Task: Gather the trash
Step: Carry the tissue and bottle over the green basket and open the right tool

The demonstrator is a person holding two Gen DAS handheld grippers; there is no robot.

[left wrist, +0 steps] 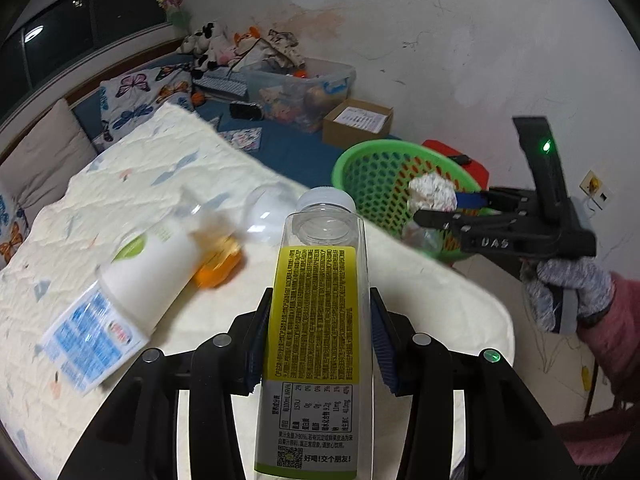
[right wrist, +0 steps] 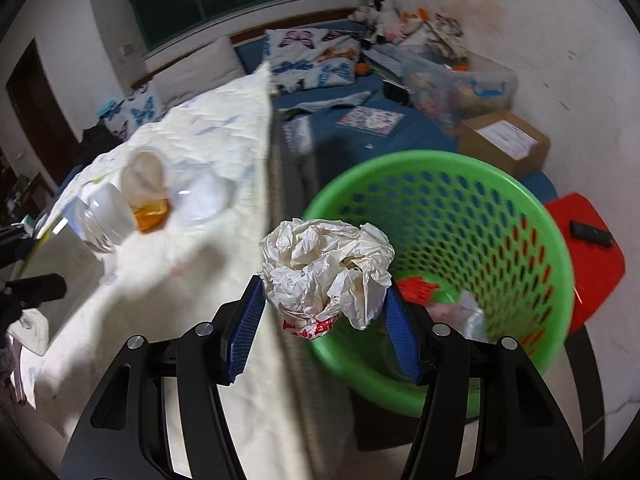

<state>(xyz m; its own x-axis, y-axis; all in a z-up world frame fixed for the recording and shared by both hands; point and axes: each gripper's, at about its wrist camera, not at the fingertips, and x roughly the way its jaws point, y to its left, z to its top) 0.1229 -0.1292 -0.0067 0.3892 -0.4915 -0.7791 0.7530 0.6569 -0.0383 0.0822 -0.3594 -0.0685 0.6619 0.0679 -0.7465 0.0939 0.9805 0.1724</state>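
Note:
My left gripper [left wrist: 318,320] is shut on a clear plastic bottle [left wrist: 320,272] with a yellow label and white cap, held above the cream quilt. My right gripper [right wrist: 324,300] is shut on a crumpled white paper ball [right wrist: 326,270], held at the near rim of the green perforated basket [right wrist: 460,208]. The same paper ball [left wrist: 432,192] and right gripper [left wrist: 440,208] show in the left wrist view over the basket [left wrist: 372,176]. On the quilt lie a white cup [left wrist: 148,268], an orange piece [left wrist: 218,268] and a clear dome lid [left wrist: 266,212].
The basket holds some wrappers [right wrist: 460,308]. A red stool [right wrist: 588,252] with a black remote stands behind it. A cardboard box [right wrist: 504,142] and a clear storage bin [left wrist: 300,88] sit on the blue mat by the wall. The bed edge [right wrist: 280,208] runs beside the basket.

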